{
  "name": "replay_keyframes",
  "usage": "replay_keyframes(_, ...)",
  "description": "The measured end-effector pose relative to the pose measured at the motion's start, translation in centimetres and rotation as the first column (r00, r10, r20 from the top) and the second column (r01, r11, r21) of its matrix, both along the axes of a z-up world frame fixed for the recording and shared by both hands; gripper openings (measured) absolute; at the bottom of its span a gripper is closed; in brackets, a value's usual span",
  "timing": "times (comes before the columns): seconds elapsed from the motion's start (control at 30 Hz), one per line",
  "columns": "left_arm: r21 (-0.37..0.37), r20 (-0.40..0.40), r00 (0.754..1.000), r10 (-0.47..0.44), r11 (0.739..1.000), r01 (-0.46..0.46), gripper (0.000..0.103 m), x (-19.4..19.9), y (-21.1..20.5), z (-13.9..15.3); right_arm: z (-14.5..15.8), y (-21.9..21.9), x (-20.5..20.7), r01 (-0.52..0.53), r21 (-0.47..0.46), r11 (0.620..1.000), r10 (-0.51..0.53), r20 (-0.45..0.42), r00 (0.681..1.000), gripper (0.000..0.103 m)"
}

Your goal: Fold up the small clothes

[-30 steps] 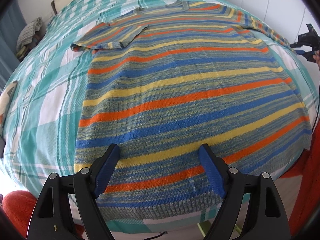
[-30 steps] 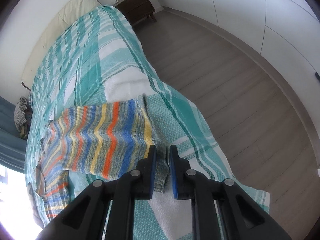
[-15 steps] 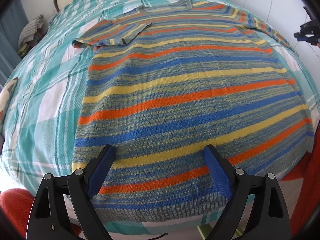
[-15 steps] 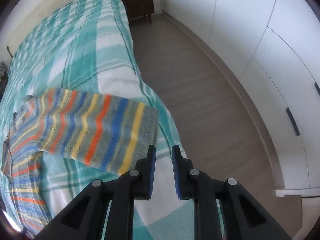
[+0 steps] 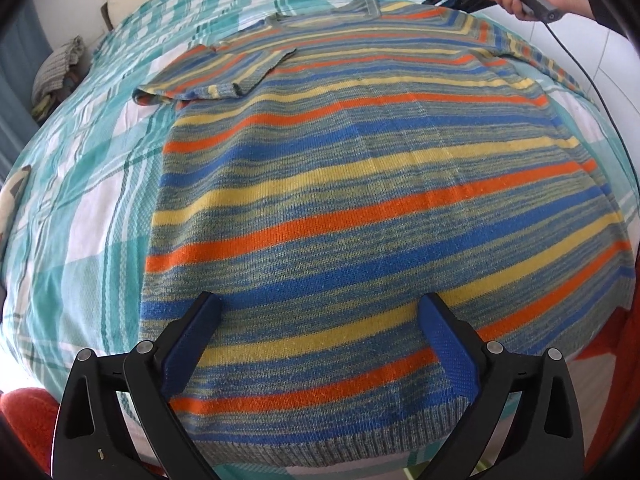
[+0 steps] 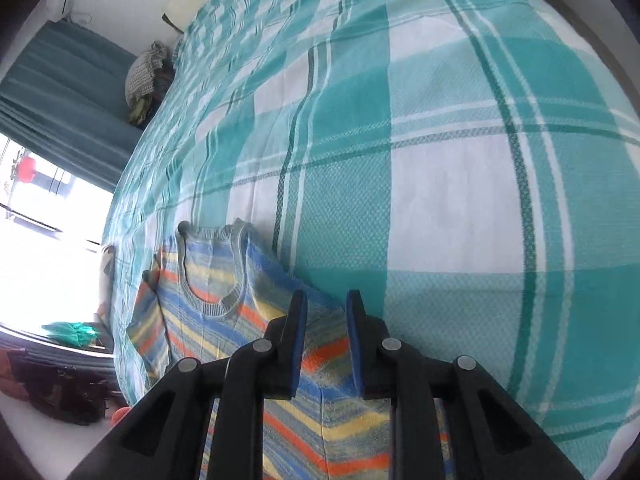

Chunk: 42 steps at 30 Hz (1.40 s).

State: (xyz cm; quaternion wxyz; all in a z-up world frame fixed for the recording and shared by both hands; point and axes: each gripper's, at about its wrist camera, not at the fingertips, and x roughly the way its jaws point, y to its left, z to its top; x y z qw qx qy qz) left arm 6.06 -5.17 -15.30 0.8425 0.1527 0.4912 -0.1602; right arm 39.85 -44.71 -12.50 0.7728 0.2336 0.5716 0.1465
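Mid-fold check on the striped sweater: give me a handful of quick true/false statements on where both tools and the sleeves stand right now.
1. The left tool is open above the hem end of the sweater. True.
2. The left tool is clamped on the hem. False: its fingers are spread wide with nothing between them.
3. One sleeve is folded in across the body. True.
4. The right tool is near the collar. True.
5. The sweater lies on a bare wooden floor. False: it is spread on a teal and white checked bedspread.
6. The right tool grips a sleeve cuff. False: nothing sits in the narrow gap between its fingers.
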Motion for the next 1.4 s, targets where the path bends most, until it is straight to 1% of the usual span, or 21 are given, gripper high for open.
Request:
replay_keyframes(0.1,-0.008,-0.001,1.0,0.001,1.0,-0.001,0.102,0.1,0.1,-0.1,-1.9,2.2,0.6,-0.104,-0.121,0.987,0.098,-0.059,0.993,0.022)
replay_keyframes(0.13,-0.009,0.0,1.0,0.001,1.0,-0.001,0.102,0.1,0.1,-0.1,-1.9,2.5,0.6,-0.108,-0.127,0.986,0.102,-0.055,0.993,0.03)
replay_keyframes(0.17,-0.01,0.002,1.0,0.0,1.0,0.0,0.103,0.1,0.1,-0.1,-1.9,2.5,0.5,-0.106,-0.099,0.989,0.102,-0.05,0.994,0.044)
replay_keyframes(0.23,-0.011,0.007,1.0,0.0,1.0,0.0,0.103,0.0,0.1,-0.2,-1.8,2.2,0.4,-0.092,-0.012,0.996,0.091,-0.044,0.995,0.058)
replay_keyframes(0.27,-0.012,0.009,1.0,0.0,1.0,0.001,0.103,0.0,0.1,-0.2,-1.8,2.2,0.4,-0.087,-0.003,0.996,0.087,-0.045,0.995,0.058)
replay_keyframes(0.37,-0.013,0.011,1.0,0.0,1.0,0.0,0.103,-0.1,0.1,-0.1,-0.9,3.4,0.7,-0.079,-0.142,0.987,0.081,0.004,0.997,0.054)
replay_keyframes(0.47,-0.016,0.012,1.0,0.001,1.0,-0.001,0.103,-0.3,0.2,-0.1,0.7,2.8,0.5,-0.045,-0.106,0.993,0.053,0.068,0.996,0.053)
replay_keyframes(0.53,-0.016,0.013,1.0,-0.002,1.0,0.003,0.103,-0.3,0.2,0.0,0.9,2.5,0.8,-0.052,-0.185,0.981,0.061,0.044,0.997,0.051)
replay_keyframes(0.73,-0.017,0.018,1.0,-0.005,1.0,0.005,0.103,-0.2,0.2,-0.2,-0.4,3.9,1.0,-0.223,-0.291,0.93,0.222,-0.035,0.974,0.039)
replay_keyframes(0.8,-0.017,0.017,1.0,-0.005,1.0,0.005,0.103,-0.2,0.1,-0.2,-0.8,5.4,0.9,-0.29,-0.319,0.902,0.292,-0.042,0.956,0.028)
replay_keyframes(0.83,-0.017,0.018,1.0,-0.005,1.0,0.005,0.103,-0.2,0.1,-0.2,-1.0,6.4,0.7,-0.337,-0.343,0.877,0.341,-0.051,0.939,0.005)
replay_keyframes(0.93,-0.017,0.018,1.0,-0.005,1.0,0.005,0.103,-0.2,0.1,-0.2,-0.8,8.6,0.5,-0.365,-0.51,0.779,0.388,-0.065,0.919,0.004)
replay_keyframes(0.97,-0.017,0.019,1.0,-0.004,1.0,0.004,0.103,-0.2,0.0,-0.2,0.0,9.1,0.5,-0.327,-0.61,0.722,0.381,-0.045,0.923,0.004)
replay_keyframes(1.03,-0.015,0.021,1.0,-0.005,1.0,0.005,0.103,-0.1,0.0,-0.2,1.4,10.4,0.4,-0.232,-0.83,0.507,0.428,0.009,0.904,0.004)
replay_keyframes(1.07,-0.015,0.021,1.0,-0.006,1.0,0.006,0.103,-0.1,-0.1,-0.2,1.7,10.7,0.4,-0.224,-0.833,0.507,0.448,0.032,0.894,0.004)
replay_keyframes(1.1,-0.015,0.019,1.0,-0.006,1.0,0.006,0.103,-0.1,-0.1,-0.2,1.5,10.6,0.7,-0.225,-0.813,0.537,0.432,0.037,0.901,0.004)
replay_keyframes(1.17,-0.016,0.017,1.0,-0.006,1.0,0.007,0.103,-0.1,-0.1,-0.1,-0.6,10.6,0.9,-0.246,-0.822,0.514,0.423,-0.006,0.906,0.004)
replay_keyframes(1.2,-0.018,0.018,1.0,-0.008,1.0,0.008,0.103,-0.1,0.0,-0.1,-1.5,10.4,0.8,-0.252,-0.82,0.514,0.419,-0.017,0.908,0.005)
replay_keyframes(1.23,-0.019,0.019,1.0,-0.009,1.0,0.01,0.103,-0.2,0.0,-0.1,-1.7,10.3,0.7,-0.234,-0.811,0.536,0.409,0.006,0.913,0.008)
replay_keyframes(1.33,-0.023,0.024,1.0,-0.013,1.0,0.014,0.103,-0.3,0.1,-0.2,1.0,7.1,0.5,-0.103,-0.746,0.658,0.285,0.12,0.951,0.052)
replay_keyframes(1.4,-0.024,0.022,1.0,-0.014,1.0,0.014,0.103,-0.3,0.2,-0.2,4.1,4.5,-0.6,0.024,-0.644,0.765,0.162,0.229,0.96,0.052)
